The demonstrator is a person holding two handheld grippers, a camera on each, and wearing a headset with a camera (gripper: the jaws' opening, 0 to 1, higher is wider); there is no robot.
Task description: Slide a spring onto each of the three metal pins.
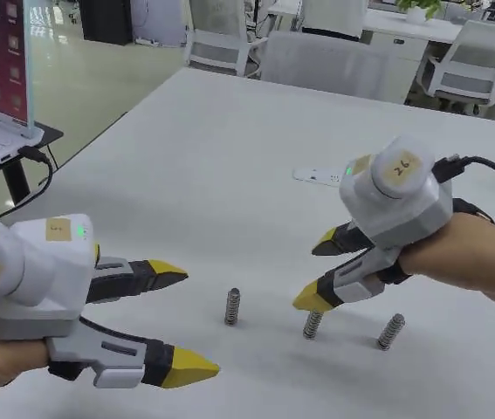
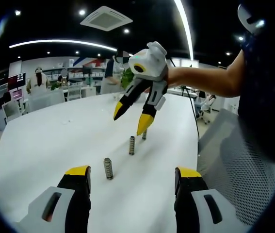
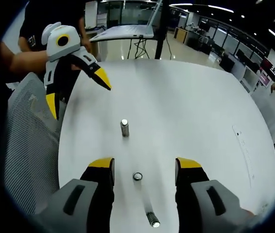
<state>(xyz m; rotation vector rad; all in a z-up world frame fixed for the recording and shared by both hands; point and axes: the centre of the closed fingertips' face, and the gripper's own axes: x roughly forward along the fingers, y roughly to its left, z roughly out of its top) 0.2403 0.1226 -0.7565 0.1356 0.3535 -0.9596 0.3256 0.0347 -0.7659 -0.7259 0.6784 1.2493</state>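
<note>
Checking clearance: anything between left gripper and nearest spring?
Nothing. Head view shows bare table between the left gripper and the nearest spring.

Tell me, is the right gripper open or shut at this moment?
Open. The right gripper shows its jaws wide apart, and a spring stands free between them.

White bench [image 1: 230, 157], 3 silver-grey springs [image 1: 232, 306]. Left hand-held gripper [image 1: 196, 325] and right hand-held gripper [image 1: 308, 278]: white-grey bodies, black jaws, yellow tips.
</note>
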